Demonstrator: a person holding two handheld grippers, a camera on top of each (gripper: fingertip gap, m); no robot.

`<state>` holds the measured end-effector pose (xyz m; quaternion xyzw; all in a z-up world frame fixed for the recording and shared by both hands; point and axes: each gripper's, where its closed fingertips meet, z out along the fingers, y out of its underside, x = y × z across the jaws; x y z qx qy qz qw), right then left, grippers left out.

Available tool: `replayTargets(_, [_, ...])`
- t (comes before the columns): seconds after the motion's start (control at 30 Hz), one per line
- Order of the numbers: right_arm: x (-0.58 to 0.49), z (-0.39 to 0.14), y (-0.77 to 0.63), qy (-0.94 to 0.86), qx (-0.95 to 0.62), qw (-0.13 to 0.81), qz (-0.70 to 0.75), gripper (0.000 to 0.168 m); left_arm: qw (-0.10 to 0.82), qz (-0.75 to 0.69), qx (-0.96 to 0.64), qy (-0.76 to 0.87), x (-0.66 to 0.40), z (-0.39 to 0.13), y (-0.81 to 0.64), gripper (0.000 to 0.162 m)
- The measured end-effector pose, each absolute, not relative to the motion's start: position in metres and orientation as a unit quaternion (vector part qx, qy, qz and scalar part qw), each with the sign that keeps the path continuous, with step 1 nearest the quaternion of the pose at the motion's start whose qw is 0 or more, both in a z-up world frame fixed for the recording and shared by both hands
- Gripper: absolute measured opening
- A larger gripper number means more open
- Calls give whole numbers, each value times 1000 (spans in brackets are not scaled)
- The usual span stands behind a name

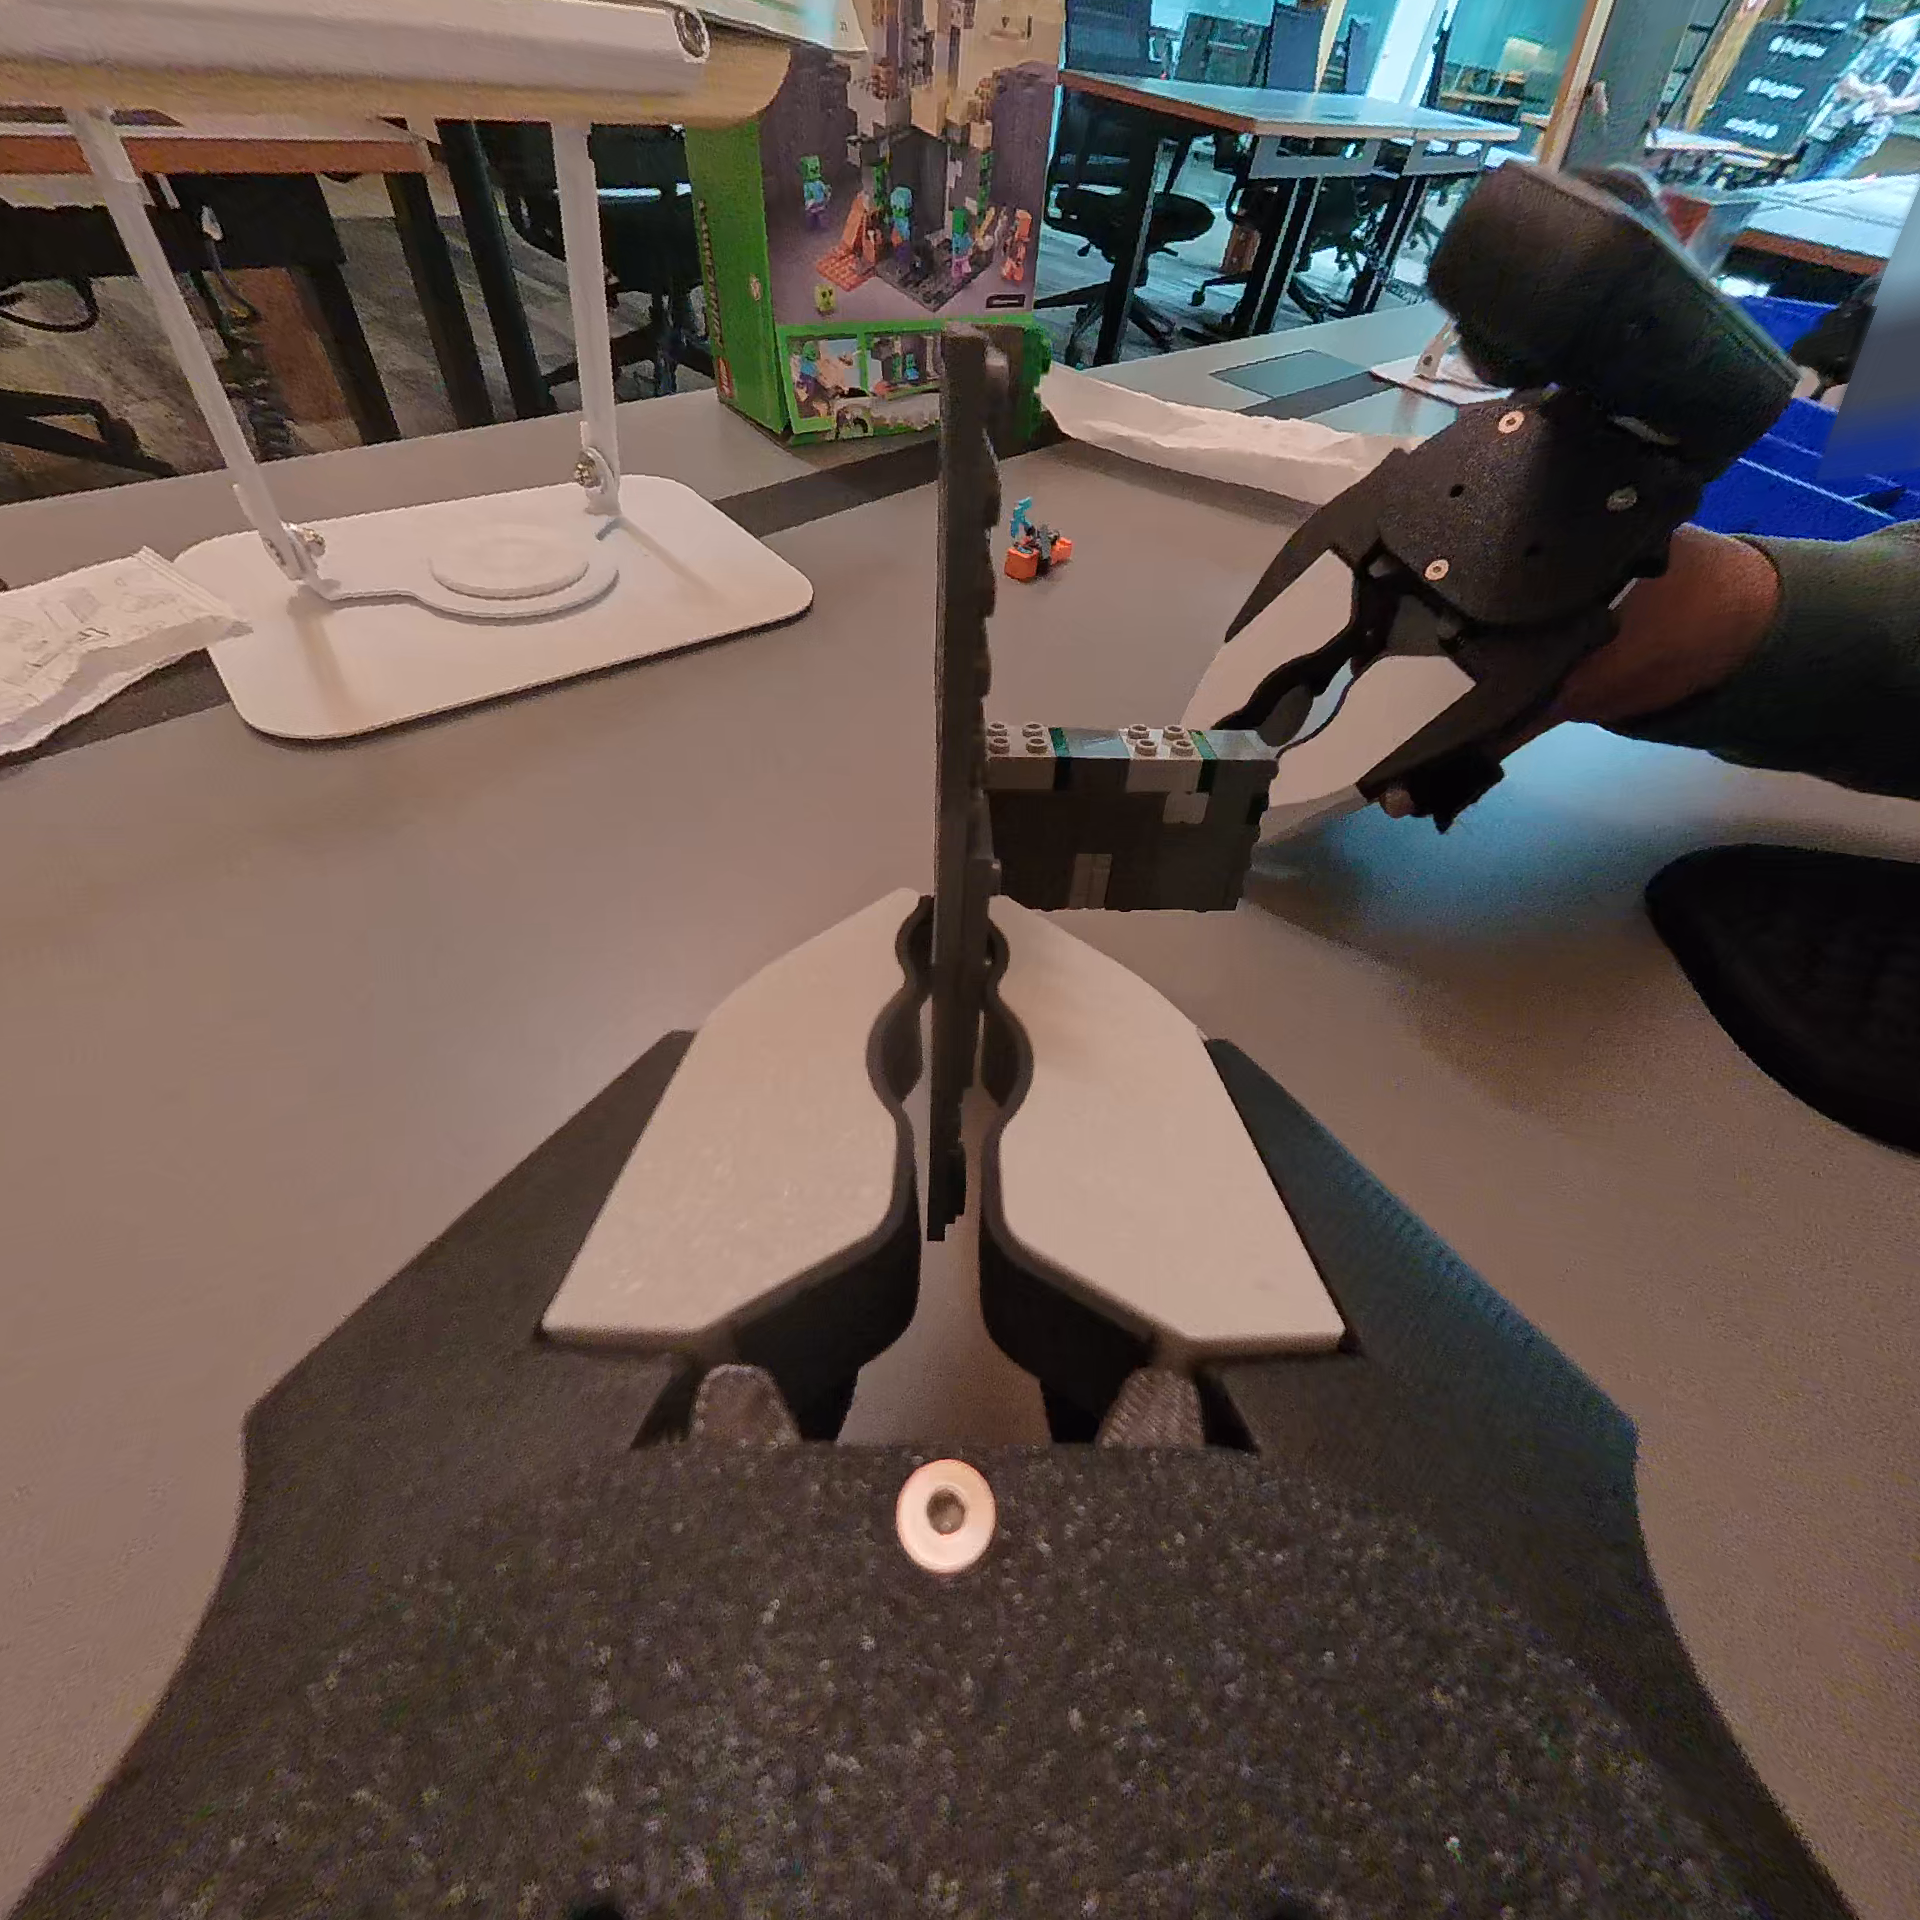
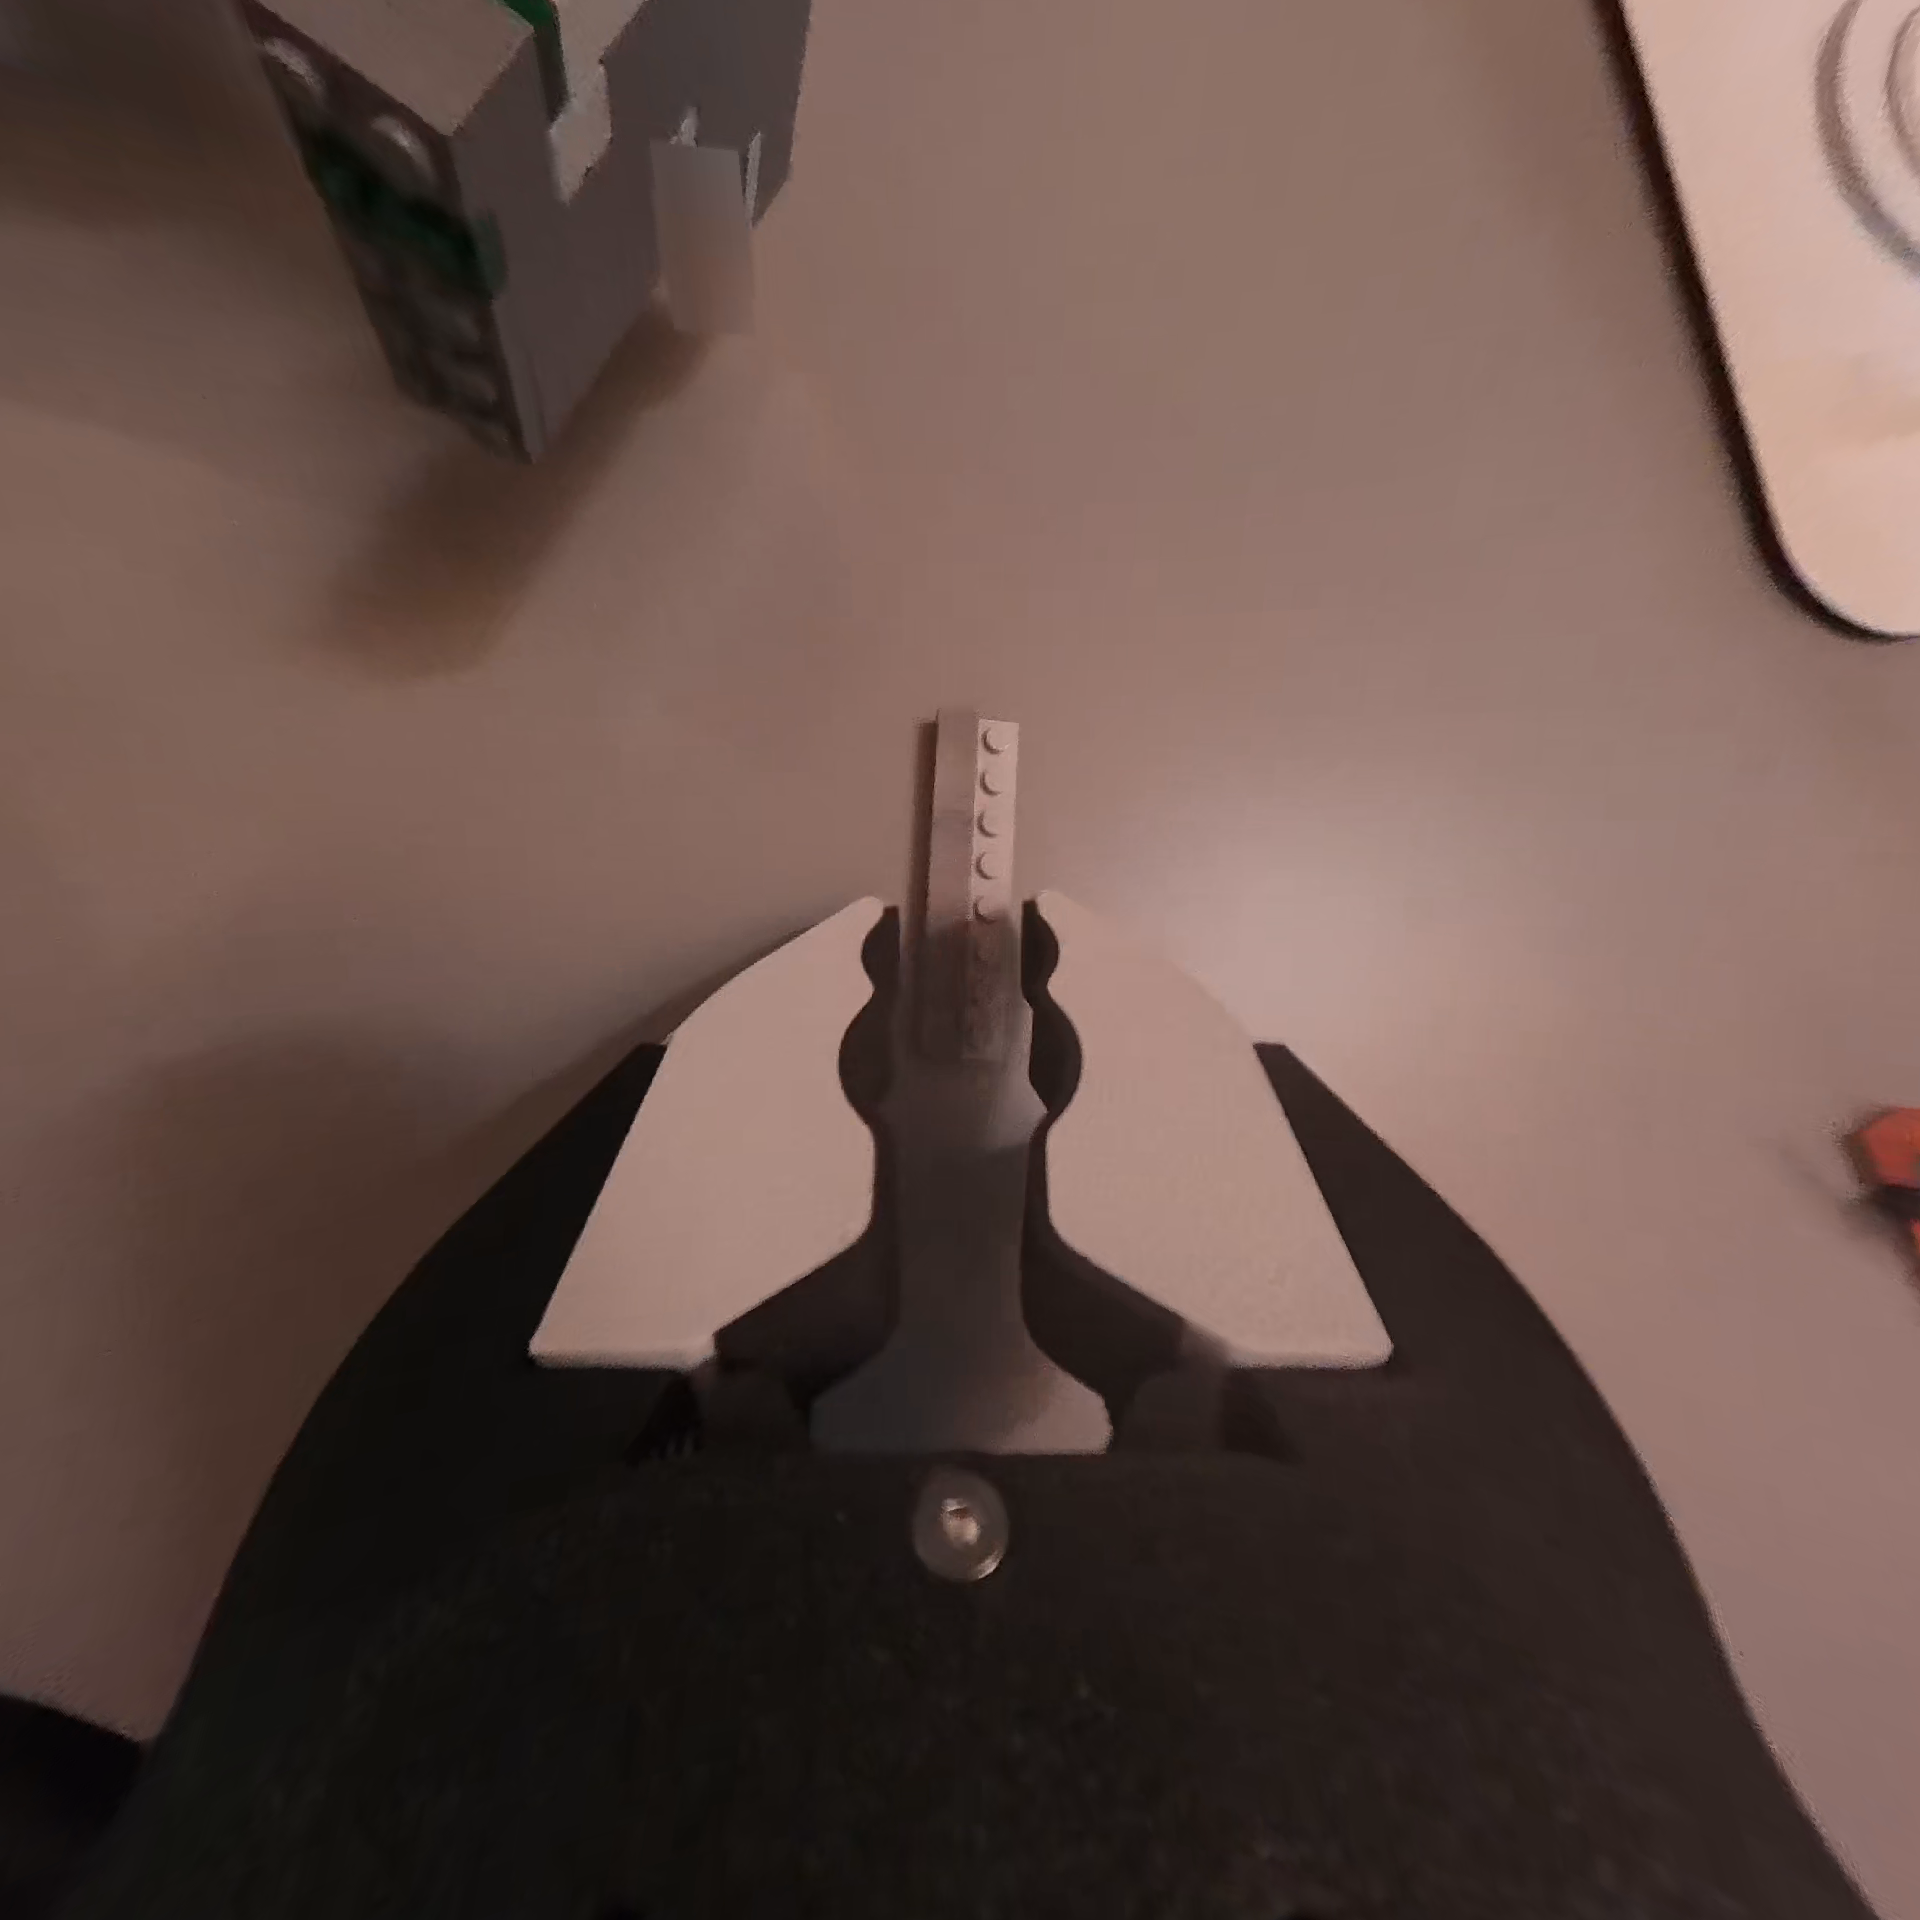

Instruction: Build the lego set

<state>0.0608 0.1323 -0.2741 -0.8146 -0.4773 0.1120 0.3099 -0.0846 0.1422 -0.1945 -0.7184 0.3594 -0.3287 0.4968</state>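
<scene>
My left gripper [image 1: 951, 914] is shut on a dark grey baseplate [image 1: 961, 644], held on edge and upright above the table. A grey and dark brick wall block [image 1: 1122, 821] sticks out from the plate's right face. It also shows, blurred, at the upper left of the right wrist view [image 2: 499, 229]. My right gripper [image 2: 961, 909] is shut on a long light grey plate [image 2: 982, 800] with one row of studs that points forward. In the left wrist view the right gripper [image 1: 1262, 727], held by a hand, has its tips at the block's upper right corner.
A white stand [image 1: 499, 592] sits at the left, and its base shows in the right wrist view [image 2: 1787, 312]. The set's box [image 1: 883, 239] stands at the back. A small orange build [image 1: 1037, 551] lies behind the plate. A black pad [image 1: 1808, 987] is at the right.
</scene>
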Motion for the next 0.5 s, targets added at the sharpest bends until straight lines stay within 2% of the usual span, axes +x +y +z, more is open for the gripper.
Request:
replayTargets(0.33, [62,-277,141,-425,-858,263,123,15,567,-257,-703,345,-92,-184,149,5])
replayTargets(0.5, [45,-221,151,-357,-859,326,166,14,576,-227,-710,336,-96,-188,155,5])
